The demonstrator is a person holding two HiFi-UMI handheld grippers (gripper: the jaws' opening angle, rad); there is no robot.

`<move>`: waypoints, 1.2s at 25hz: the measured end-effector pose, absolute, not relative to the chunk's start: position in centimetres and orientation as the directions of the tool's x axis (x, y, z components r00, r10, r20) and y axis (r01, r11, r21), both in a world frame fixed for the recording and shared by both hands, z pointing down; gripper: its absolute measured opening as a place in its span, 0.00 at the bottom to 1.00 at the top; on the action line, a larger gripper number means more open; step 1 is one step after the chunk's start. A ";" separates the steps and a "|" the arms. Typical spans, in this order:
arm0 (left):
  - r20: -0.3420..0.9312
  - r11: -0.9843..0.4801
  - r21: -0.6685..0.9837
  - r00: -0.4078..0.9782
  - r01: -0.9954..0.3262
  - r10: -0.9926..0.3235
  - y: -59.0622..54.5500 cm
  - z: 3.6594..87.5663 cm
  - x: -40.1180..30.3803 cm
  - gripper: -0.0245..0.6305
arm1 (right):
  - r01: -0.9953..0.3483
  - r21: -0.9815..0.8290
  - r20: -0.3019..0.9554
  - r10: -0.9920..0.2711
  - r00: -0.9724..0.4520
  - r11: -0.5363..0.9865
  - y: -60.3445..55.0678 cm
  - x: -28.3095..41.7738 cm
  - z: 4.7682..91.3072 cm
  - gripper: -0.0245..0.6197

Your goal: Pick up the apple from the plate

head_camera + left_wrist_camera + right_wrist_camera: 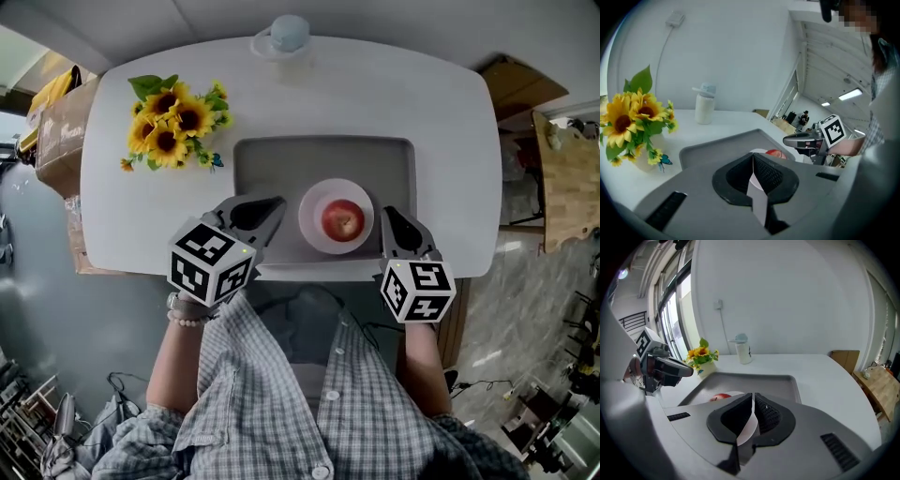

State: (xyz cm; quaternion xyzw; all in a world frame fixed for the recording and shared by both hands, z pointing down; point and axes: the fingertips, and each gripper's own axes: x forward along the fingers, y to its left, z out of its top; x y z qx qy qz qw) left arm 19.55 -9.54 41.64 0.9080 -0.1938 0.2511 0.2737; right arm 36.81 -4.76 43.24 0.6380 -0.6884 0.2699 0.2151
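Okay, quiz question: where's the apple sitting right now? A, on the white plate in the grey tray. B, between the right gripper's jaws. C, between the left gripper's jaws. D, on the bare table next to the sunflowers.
A: the apple lies on the white plate inside the grey tray, while the left gripper and right gripper flank it, both shut on nothing.

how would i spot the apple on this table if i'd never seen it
Find the white table, then the grey tray in its middle. On the tray's near side, toward the person, sits a white plate, and the apple lies on it. It is the only red, round thing; the sunflowers are yellow and the bottle is white.
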 end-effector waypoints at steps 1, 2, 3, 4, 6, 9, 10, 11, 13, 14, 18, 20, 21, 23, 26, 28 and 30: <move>0.578 -0.769 0.407 0.791 -0.493 -0.201 -9.5 42.3 19.7 0.05 | -0.994 -0.095 0.652 -0.752 -0.096 0.045 -4.8 36.8 43.8 0.09; 0.593 -0.762 0.413 0.782 -0.499 -0.191 -9.6 43.0 19.9 0.05 | -0.995 -0.091 0.663 -0.742 -0.098 0.050 -4.8 36.7 44.3 0.09; 0.607 -0.754 0.416 0.773 -0.507 -0.185 -9.6 43.7 20.0 0.05 | -0.995 -0.085 0.673 -0.733 -0.098 0.055 -4.8 36.7 44.8 0.09; 0.621 -0.747 0.418 0.763 -0.517 -0.180 -9.6 44.3 20.2 0.05 | -0.995 -0.078 0.683 -0.724 -0.096 0.059 -4.7 36.7 45.3 0.09; 0.644 -0.735 0.424 0.747 -0.529 -0.166 -9.4 45.4 20.4 0.05 | -0.996 -0.065 0.701 -0.708 -0.084 0.054 -4.5 37.0 46.2 0.09; 0.662 -0.723 0.455 0.741 -0.520 -0.116 -8.7 46.7 20.9 0.06 | -0.998 -0.062 0.730 -0.681 -0.058 0.018 -4.0 37.6 47.5 0.09; 0.666 -0.721 0.466 0.739 -0.514 -0.096 -8.5 47.1 21.0 0.06 | -0.998 -0.065 0.741 -0.669 -0.057 0.012 -3.8 37.7 47.9 0.09; 0.672 -0.718 0.475 0.737 -0.509 -0.077 -8.2 47.5 21.1 0.06 | -0.997 -0.072 0.750 -0.658 -0.063 0.013 -3.7 37.7 48.4 0.09; 0.687 -0.709 0.487 0.725 -0.511 -0.051 -7.9 48.4 21.2 0.06 | -0.995 -0.096 0.766 -0.636 -0.090 0.024 -3.4 37.4 49.1 0.09; 0.696 -0.702 0.488 0.716 -0.519 -0.045 -7.8 48.8 21.2 0.06 | -0.994 -0.108 0.773 -0.626 -0.102 0.028 -3.3 37.2 49.3 0.09; 0.714 -0.689 0.505 0.700 -0.519 -0.004 -7.0 49.7 21.7 0.16 | -0.991 -0.127 0.795 -0.594 -0.127 0.043 -2.8 36.9 50.2 0.09; 0.719 -0.687 0.517 0.695 -0.511 0.023 -6.4 50.2 21.9 0.18 | -0.988 -0.148 0.799 -0.584 -0.145 0.043 -2.7 36.7 50.5 0.09; 0.723 -0.686 0.518 0.690 -0.512 0.031 -6.2 50.4 22.0 0.18 | -0.986 -0.164 0.799 -0.582 -0.154 0.036 -2.7 36.6 50.5 0.10; 0.729 -0.680 0.521 0.683 -0.517 0.040 -6.0 50.8 22.2 0.18 | -0.980 -0.201 0.797 -0.578 -0.172 0.015 -2.7 36.7 50.6 0.10; 0.733 -0.661 0.534 0.678 -0.527 0.052 -5.6 51.3 22.5 0.18 | -0.963 -0.270 0.792 -0.570 -0.220 -0.004 -2.5 36.6 50.7 0.17; 0.742 -0.653 0.533 0.668 -0.539 0.054 -5.5 51.7 22.4 0.18 | -0.952 -0.306 0.789 -0.563 -0.248 -0.009 -2.5 36.4 50.8 0.18; 0.742 -0.637 0.540 0.668 -0.551 0.051 -5.5 51.9 22.4 0.18 | -0.949 -0.315 0.792 -0.547 -0.269 0.011 -2.5 36.0 50.9 0.18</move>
